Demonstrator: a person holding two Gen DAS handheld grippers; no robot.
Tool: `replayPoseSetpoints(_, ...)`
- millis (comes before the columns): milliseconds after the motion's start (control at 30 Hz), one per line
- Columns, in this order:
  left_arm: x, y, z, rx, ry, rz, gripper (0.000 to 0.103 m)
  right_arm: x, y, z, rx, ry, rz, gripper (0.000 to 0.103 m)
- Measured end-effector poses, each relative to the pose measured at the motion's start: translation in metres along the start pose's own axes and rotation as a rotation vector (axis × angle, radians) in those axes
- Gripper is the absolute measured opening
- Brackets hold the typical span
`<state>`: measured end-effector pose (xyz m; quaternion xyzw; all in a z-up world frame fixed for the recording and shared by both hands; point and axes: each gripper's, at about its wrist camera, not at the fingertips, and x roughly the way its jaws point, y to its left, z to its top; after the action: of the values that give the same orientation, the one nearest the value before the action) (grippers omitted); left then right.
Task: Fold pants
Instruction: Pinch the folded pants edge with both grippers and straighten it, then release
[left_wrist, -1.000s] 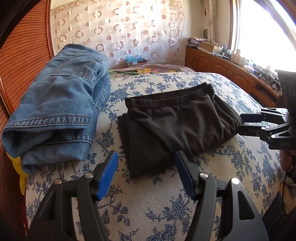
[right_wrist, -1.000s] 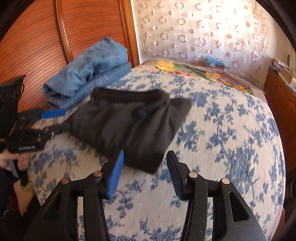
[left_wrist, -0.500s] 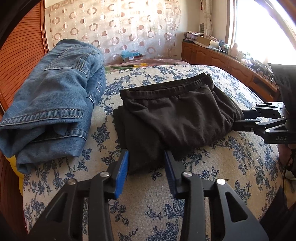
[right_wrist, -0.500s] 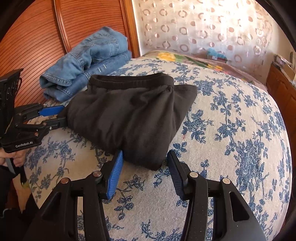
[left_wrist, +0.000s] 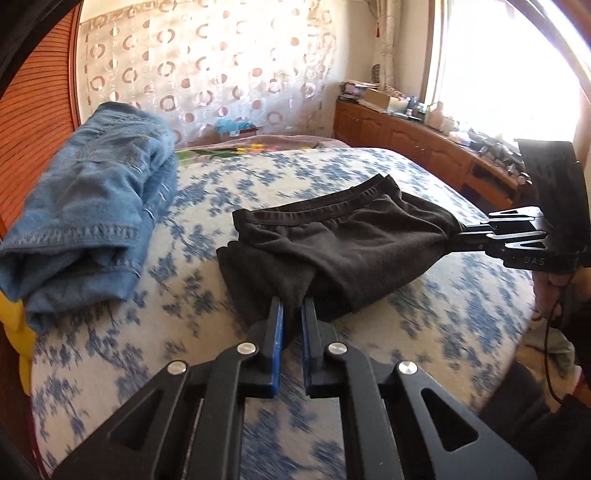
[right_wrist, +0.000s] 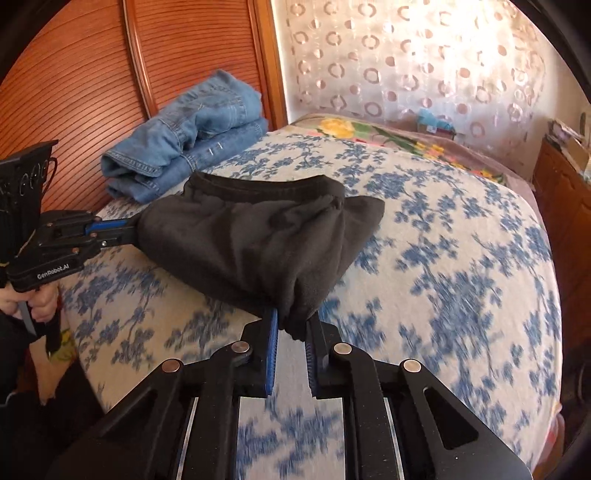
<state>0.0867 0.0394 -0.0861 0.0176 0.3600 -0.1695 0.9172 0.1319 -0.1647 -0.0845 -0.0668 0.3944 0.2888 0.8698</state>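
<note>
Two grippers, one pair of folded black pants pinched at opposite ends.

Left gripper had its blue pads squeezed tight on the near corner of the pants, and the right gripper was clamped the same way on a bunched bit of fabric at the other end. The pants sat in the middle of the blue floral bedspread, waistband facing the far side, with the cloth pulled up a bit where each gripper had it. Folded jeans were stacked off to the left against the wooden headboard, well apart from the black pair. Both views were kinda blurry low down.
</note>
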Motion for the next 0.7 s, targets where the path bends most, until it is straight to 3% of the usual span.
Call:
replayPoseSetpoints(333,-0.007,-0.018,-0.028,-0.005,0.016,0.000,0.004,-0.032,0.003,-0.056,0.077,-0.005,0.007,0.009)
replayPoseSetpoints(633,-0.008,-0.016,-0.041,-0.013,0.040,-0.003,0.005,-0.034,0.007,-0.061,0.112,-0.016,-0.001,0.009)
replayPoseSetpoints(700,-0.010,-0.020,-0.040,-0.006,0.043,-0.011,0.010,-0.033,0.010,-0.063,0.106,-0.011,-0.004,0.010)
